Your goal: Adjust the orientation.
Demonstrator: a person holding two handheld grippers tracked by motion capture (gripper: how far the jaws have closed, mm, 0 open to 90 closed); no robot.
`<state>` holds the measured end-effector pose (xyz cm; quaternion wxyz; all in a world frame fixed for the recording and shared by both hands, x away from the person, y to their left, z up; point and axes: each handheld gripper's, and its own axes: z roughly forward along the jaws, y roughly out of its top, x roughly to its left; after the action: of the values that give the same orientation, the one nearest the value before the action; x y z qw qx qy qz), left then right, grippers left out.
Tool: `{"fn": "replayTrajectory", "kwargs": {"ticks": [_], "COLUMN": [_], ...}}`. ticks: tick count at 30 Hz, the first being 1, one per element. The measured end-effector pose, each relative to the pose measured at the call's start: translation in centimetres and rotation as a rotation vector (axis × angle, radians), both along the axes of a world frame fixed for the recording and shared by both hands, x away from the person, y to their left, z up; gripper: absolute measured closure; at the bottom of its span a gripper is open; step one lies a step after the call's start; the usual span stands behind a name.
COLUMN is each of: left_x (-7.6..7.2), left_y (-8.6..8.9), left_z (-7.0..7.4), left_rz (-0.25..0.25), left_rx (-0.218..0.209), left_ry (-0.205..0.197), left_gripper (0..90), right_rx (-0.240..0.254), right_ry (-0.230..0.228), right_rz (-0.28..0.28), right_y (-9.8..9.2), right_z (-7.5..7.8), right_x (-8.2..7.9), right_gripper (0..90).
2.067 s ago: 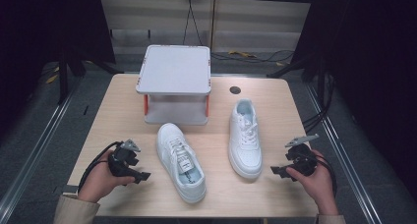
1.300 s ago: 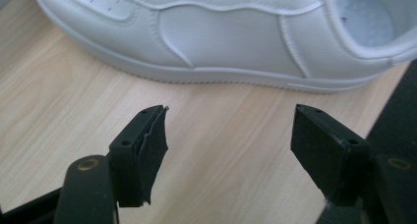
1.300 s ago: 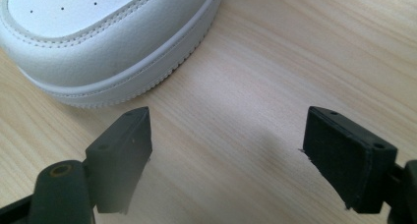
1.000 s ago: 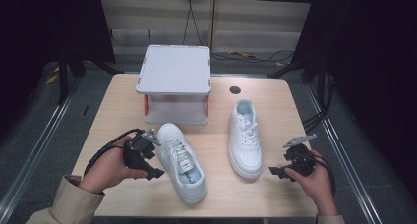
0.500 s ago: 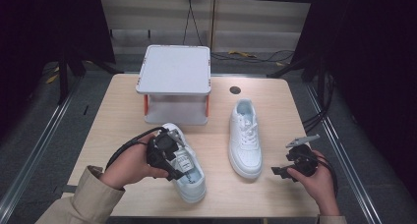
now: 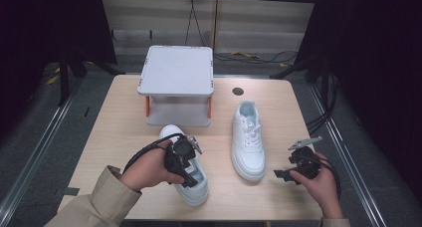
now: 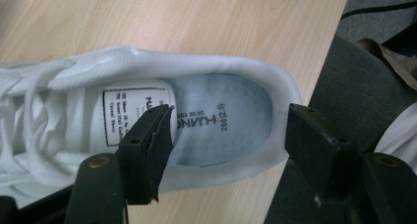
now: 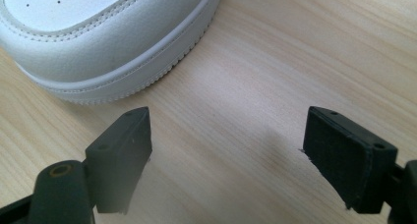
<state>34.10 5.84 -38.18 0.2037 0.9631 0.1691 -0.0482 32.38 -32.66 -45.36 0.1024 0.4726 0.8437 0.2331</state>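
High view: table (image 6: 124, 132) evenly lit from above, surroundings near black on both sides and beyond; low res, soft detail, mild compression. White stand (image 6: 176, 70) top slightly washed out, throws short shadow beneath. No hard glare on wood.

Left gripper view: bright, diffuse light; insole print of shoe (image 7: 221, 121) sharp, near jaws a bit soft. Dim past the table edge.

Right gripper view: bright, warm tone; wood grain crisp, faint soft shadows under jaws. Toe of second shoe (image 8: 98, 52) clear, no blowout. No motion blur noted.
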Motion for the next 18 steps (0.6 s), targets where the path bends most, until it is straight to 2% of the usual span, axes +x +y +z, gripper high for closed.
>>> {"fn": "replayTrajectory", "kwargs": {"ticks": [5, 10, 13, 17, 18], "left_x": [0.1, 0.2, 0.0, -0.4, -0.4], "left_y": [-0.7, -1.2, -1.7, -2.5, -2.7], "left_z": [0.0, 1.1, 1.6, 0.7, 0.2], "left_rz": [-0.006, -0.018, -0.017, -0.030, -0.044], "left_rx": [0.006, 0.005, 0.006, 0.017, 0.031], "left_ry": [0.017, 0.011, 0.028, 0.050, 0.050], "left_gripper": [35.5, 34.6, 34.5, 34.1, 34.0], "right_rx": [0.010, 0.004, 0.007, 0.011, 0.012], "right_ry": [-0.002, 0.000, -0.001, -0.001, 0.000], "right_rz": [0.004, -0.002, -0.005, 0.004, 0.007], "right_y": [0.1, 0.0, 0.0, 0.1, 0.1], "right_z": [0.1, 0.1, 0.1, 0.0, 0.0], "right_x": [0.0, 0.0, 0.0, 0.0, 0.0], "right_gripper": [18.1, 18.1, 18.1, 18.1, 18.1]}}
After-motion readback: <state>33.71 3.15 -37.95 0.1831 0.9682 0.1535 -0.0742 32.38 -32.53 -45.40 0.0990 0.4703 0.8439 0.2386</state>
